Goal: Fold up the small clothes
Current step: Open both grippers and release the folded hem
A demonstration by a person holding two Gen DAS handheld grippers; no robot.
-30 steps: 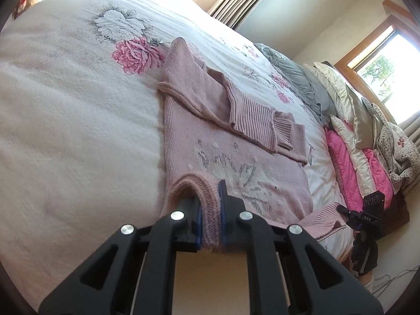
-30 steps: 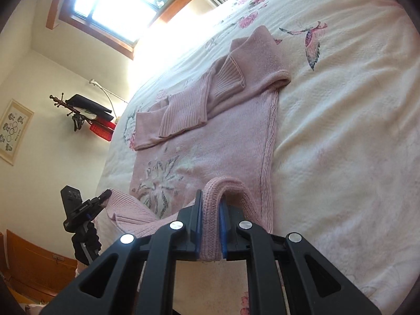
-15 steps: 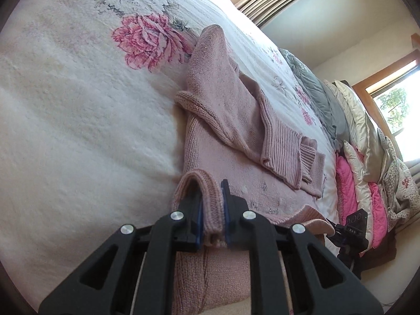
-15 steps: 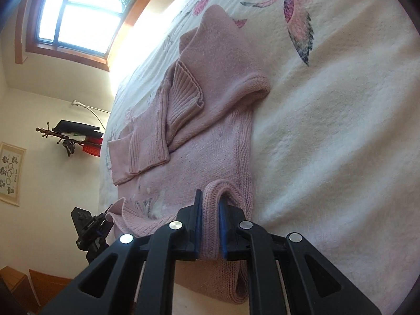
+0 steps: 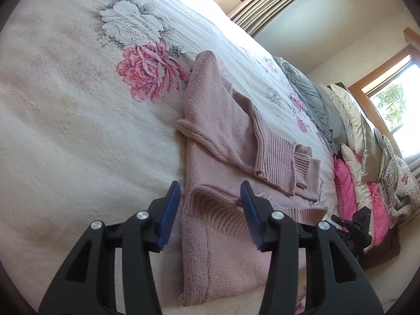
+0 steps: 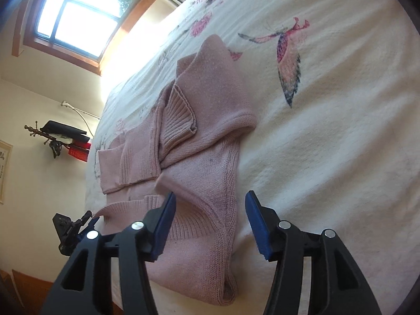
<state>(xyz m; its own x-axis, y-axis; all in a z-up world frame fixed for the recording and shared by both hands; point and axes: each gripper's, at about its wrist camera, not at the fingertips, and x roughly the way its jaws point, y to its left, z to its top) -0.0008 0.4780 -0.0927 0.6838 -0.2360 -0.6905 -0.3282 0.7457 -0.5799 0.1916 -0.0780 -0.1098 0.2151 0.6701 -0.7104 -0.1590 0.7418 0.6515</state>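
Note:
A small pink knitted sweater [image 5: 220, 136] lies on the white floral bedspread [image 5: 65, 120], sleeves crossed over its chest and its ribbed bottom hem folded up over the body. My left gripper [image 5: 210, 210] stands open just over the hem's left corner, blue pads either side of the folded edge, holding nothing. In the right wrist view the same sweater [image 6: 199, 157] lies ahead, and my right gripper [image 6: 210, 220] is open above the hem's right corner, apart from the cloth.
Pillows and a pink cushion [image 5: 367, 183] are stacked at the head of the bed. A black camera on a tripod [image 5: 359, 223] stands beside the bed, also in the right view as the tripod camera [image 6: 68, 231]. A wall coat rack [image 6: 55, 136] hangs under the window.
Both grippers carried the hem up over the sweater body, then opened and let it go. The hem now lies folded on the sweater.

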